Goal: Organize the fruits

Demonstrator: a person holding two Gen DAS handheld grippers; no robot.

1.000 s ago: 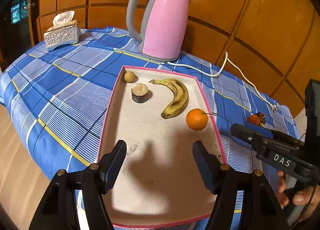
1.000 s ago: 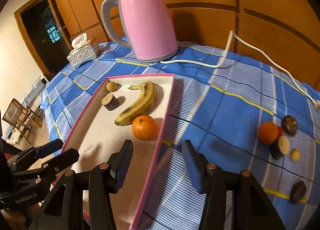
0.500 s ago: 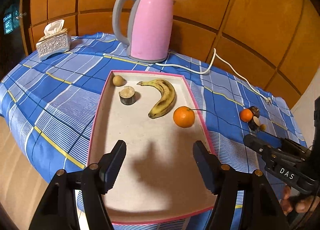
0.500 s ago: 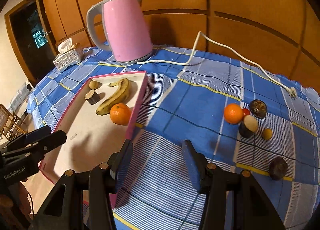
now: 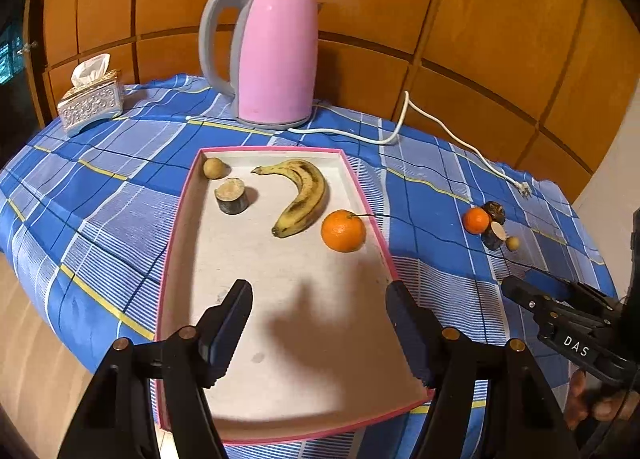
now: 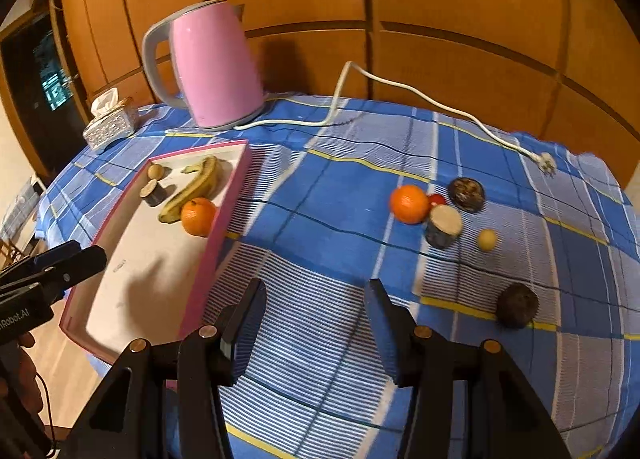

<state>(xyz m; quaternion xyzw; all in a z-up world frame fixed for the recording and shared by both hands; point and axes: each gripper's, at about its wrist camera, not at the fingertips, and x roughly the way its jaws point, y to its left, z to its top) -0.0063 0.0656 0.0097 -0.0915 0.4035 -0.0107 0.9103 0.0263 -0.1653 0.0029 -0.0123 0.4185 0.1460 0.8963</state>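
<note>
A pink-rimmed tray (image 5: 176, 243) (image 6: 230, 211) holds a banana (image 5: 304, 195) (image 6: 196, 187), an orange (image 5: 343, 230) (image 6: 198, 216), a cut dark fruit (image 5: 231, 195) and a small tan fruit (image 5: 214, 168). My left gripper (image 5: 318, 333) hovers open over the tray's near half, nothing between its fingers. On the cloth to the right lie a second orange (image 6: 409, 204) (image 5: 476, 220), a cut fruit (image 6: 443, 225), a small red fruit (image 6: 437, 199), a yellow one (image 6: 487, 239) and two dark round fruits (image 6: 466, 189) (image 6: 517, 305). My right gripper (image 6: 316, 327) is open and empty above the cloth, short of these.
A pink kettle (image 5: 272, 55) (image 6: 212, 67) stands behind the tray, its white cord (image 6: 400, 99) trailing right to a plug (image 6: 546, 165). A tissue box (image 5: 91, 103) sits at the far left. The blue checked cloth (image 6: 340, 259) drops off at the table's near and left edges.
The right gripper has swung right, from over the tray's edge to over the cloth near the loose fruits. The left gripper has drifted slightly back and rolled; the tray's fruits lie unchanged.
</note>
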